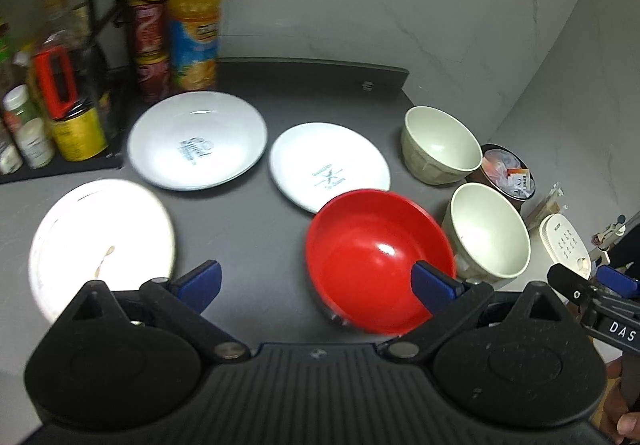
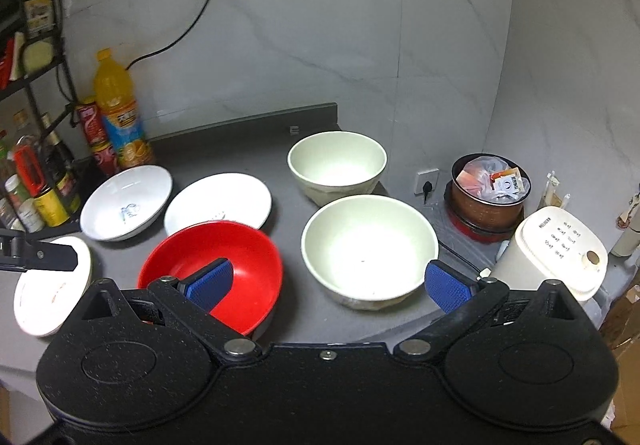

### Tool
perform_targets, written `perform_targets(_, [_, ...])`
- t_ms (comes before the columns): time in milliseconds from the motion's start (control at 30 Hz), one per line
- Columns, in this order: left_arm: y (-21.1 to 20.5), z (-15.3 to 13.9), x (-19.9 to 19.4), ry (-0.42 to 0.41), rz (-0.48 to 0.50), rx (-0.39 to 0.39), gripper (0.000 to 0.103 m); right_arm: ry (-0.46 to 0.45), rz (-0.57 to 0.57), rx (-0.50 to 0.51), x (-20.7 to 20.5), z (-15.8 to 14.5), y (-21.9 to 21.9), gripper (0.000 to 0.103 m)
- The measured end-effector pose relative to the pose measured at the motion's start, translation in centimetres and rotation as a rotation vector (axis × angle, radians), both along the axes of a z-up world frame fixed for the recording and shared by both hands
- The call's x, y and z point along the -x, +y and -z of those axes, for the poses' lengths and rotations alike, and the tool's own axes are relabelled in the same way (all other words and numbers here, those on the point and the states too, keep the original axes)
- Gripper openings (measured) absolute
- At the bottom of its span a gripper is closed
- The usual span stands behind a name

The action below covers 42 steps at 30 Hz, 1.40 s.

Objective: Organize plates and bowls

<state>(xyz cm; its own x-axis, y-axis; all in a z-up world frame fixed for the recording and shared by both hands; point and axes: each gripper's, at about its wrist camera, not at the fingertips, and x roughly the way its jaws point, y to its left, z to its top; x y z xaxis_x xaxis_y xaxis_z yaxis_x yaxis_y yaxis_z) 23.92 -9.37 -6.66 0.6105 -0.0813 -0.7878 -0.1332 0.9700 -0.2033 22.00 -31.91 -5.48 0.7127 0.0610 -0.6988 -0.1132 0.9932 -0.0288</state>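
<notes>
A red bowl [image 1: 372, 253] [image 2: 224, 265] sits near the front of the grey counter [image 1: 248, 229]. Two cream bowls stand to its right, the near one [image 1: 490, 233] [image 2: 370, 249] and the far one [image 1: 440, 145] [image 2: 338, 165]. Behind lie a white deep plate [image 1: 198, 139] [image 2: 126, 201] and a smaller white plate [image 1: 328, 165] [image 2: 218, 201]. A white plate [image 1: 102, 241] [image 2: 50, 285] lies at the front left. My left gripper [image 1: 316, 283] hovers open above the counter, its right finger over the red bowl. My right gripper [image 2: 328, 287] is open, straddling the near cream bowl.
A juice bottle [image 1: 196, 17] and snack cans [image 1: 150, 45] stand at the back left beside a rack of jars [image 1: 44, 113]. A brown pot [image 2: 490, 189] with packets and a white appliance [image 2: 552, 253] sit right of the counter edge. A cable hangs on the wall.
</notes>
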Motion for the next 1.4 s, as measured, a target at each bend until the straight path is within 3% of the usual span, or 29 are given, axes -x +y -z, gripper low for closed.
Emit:
perform_targets(233, [-2.1, 1.3, -5.5, 0.031, 0.079, 0.007, 0.099, 0.051, 0.053, -0.005, -3.7, 1.6, -1.4, 0.102])
perform_targets(433, [-4.6, 2.4, -9.7, 0.059, 0.173, 0.004, 0.094, 0.122, 0.118, -0.025, -6.6, 3.5, -2.9, 0.095])
perform_targets(800, [-9.1, 4.7, -16.1, 0.139, 0.312, 0.016, 0.077, 0.209, 0.169, -0.022, -9.9, 6.0, -5.0, 0.085])
perform_targets(1100, [-12.3, 7.3, -19.9, 0.22, 0.376, 0.032, 0.06, 0.285, 0.201, -0.057, -11.7, 8.7, -7.1, 0.071])
perform_targets(1233, [-13.6, 8.3, -20.9, 0.234, 0.395, 0.015, 0.054, 0.322, 0.215, -0.079, -12.0, 10.0, -7.7, 0.06])
perform_targets(1400, [-14.8, 9.9, -22.2, 0.283, 0.415, 0.029, 0.041, 0.354, 0.211, -0.118, -12.3, 10.9, -8.6, 0.044])
